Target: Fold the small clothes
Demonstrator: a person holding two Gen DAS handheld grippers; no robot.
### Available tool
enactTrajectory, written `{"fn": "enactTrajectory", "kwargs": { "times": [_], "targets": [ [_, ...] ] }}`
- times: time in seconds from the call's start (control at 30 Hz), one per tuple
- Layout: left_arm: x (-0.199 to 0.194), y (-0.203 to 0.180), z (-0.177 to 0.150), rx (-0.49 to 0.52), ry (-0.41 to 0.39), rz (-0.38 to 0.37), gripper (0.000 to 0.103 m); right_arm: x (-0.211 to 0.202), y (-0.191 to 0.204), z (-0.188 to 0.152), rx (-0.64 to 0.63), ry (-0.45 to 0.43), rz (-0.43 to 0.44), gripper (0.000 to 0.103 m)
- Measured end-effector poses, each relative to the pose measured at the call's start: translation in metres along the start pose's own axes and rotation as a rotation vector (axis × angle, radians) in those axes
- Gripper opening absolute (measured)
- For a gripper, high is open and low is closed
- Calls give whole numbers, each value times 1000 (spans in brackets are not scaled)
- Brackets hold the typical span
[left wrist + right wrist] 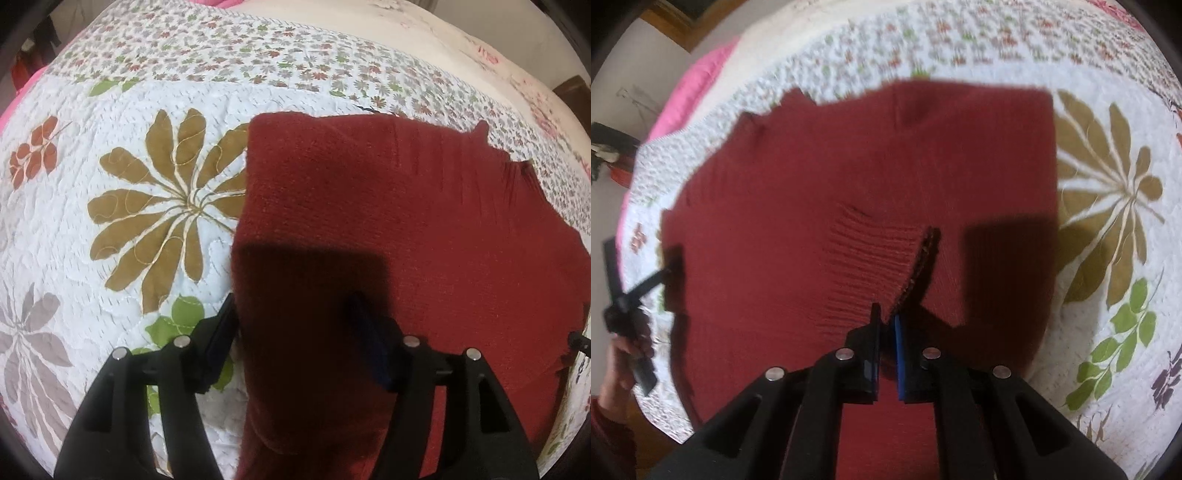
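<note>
A dark red knit garment [406, 221] lies spread on the flowered quilt [110, 258]. In the left wrist view my left gripper [295, 328] is open wide, with its fingers on either side of the garment's left edge near the bottom. One finger is over the quilt and the other over the cloth. In the right wrist view the red garment [849, 166] fills the middle, and my right gripper [886, 332] is shut on a raised ribbed fold of it. That fold's edge [923, 258] rises up out of the jaws.
The quilt [1108, 184] covers a bed, with a pink cover [698, 85] at its far side and a cream sheet [369, 44] beyond it. A person's hand [620, 354] holds the other gripper's handle at the garment's left edge. A wooden frame [668, 26] stands by the wall.
</note>
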State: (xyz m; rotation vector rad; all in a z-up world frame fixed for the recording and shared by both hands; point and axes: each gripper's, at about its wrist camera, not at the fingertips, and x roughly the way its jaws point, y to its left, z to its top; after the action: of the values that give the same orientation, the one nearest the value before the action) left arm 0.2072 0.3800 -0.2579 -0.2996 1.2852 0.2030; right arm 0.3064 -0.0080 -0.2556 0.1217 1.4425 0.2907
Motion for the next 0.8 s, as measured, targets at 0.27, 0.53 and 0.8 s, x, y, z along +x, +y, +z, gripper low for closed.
{"fn": "enactTrajectory", "kwargs": {
  "times": [0.27,0.53,0.8],
  "targets": [
    [-35,-13,-1,3,-73,-12,64,-45,12,7,-33,-125,29,23],
    [1,-32,-14,78,4,42,67,15,19,7,-11,9,11,19],
    [-37,-12,-22,60,0,-59,72,-39,12,-8,-26,-90,57,37]
  ]
}}
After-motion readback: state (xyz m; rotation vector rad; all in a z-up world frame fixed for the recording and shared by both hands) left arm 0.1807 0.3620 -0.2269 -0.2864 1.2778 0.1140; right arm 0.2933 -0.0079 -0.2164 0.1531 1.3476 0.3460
